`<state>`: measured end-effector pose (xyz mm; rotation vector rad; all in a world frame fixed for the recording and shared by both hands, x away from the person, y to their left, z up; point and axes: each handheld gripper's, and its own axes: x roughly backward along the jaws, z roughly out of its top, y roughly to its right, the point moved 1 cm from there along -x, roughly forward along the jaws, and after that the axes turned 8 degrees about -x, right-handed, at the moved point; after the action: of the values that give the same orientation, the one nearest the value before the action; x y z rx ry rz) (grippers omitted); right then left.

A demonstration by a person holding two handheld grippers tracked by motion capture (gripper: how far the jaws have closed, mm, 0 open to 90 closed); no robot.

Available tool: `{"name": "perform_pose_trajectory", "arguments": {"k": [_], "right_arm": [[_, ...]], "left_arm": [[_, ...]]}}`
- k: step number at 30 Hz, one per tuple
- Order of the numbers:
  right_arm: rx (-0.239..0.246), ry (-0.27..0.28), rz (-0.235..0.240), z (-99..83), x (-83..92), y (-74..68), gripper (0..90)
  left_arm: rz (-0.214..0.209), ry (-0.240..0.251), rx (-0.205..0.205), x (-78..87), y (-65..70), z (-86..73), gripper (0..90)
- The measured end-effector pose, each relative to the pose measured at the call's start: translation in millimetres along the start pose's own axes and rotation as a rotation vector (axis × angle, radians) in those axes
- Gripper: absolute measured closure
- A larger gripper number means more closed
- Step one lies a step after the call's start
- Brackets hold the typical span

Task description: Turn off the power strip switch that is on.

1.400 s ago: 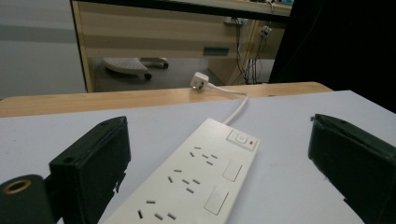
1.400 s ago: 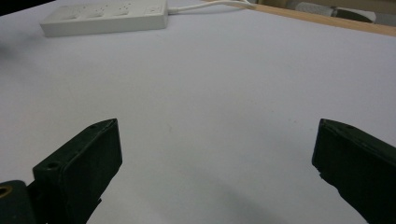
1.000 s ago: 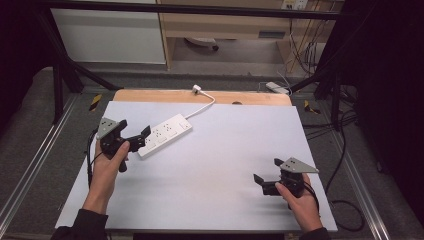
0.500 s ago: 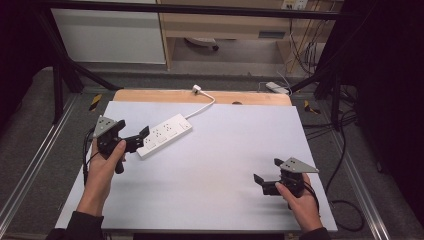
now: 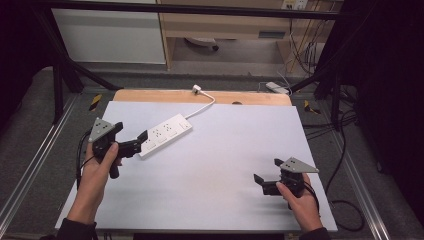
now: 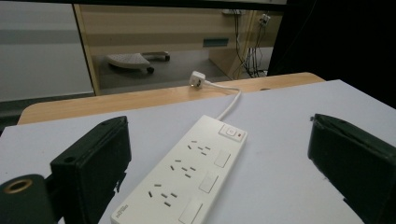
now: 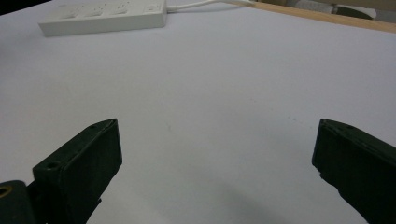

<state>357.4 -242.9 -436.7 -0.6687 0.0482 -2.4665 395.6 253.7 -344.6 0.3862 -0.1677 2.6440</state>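
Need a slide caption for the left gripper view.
Open left gripper straddling the near end of a white power strip on the table.

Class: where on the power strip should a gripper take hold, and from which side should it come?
Grip the power strip across its narrow width at the free near end, the left gripper coming along its length. Its long flat sides suit the open jaws; the cord leaves the far end.

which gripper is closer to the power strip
Left. The left gripper is open at the power strip's near end, the strip lying between its jaws in the left gripper view. The right gripper rests open far across the table, near its right front corner.
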Motion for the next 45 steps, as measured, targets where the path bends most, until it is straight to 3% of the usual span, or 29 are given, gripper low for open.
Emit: {"name": "perform_pose_trajectory", "arguments": {"k": [14, 23, 35, 45], "right_arm": [[-0.004, -0.003, -0.003, -0.1, -0.3, -0.1, 2.0], [-0.006, -0.001, -0.001, 0.0, -0.1, -0.1, 2.0], [-0.005, -0.001, -0.003, -0.1, -0.1, -0.1, 2.0], [-0.002, -0.002, -0.003, -0.3, 0.1, -0.4, 2.0]], "left_arm": [[-0.017, 0.013, -0.034, 29.6, 4.8, -3.4, 5.4], [-0.047, 0.006, -0.038, 41.2, 10.7, -16.6, 5.2], [-0.07, 0.007, -0.044, 49.1, 22.4, -39.6, 5.9], [-0.127, -0.007, -0.06, 47.1, 37.9, -58.2, 6.0]]}}
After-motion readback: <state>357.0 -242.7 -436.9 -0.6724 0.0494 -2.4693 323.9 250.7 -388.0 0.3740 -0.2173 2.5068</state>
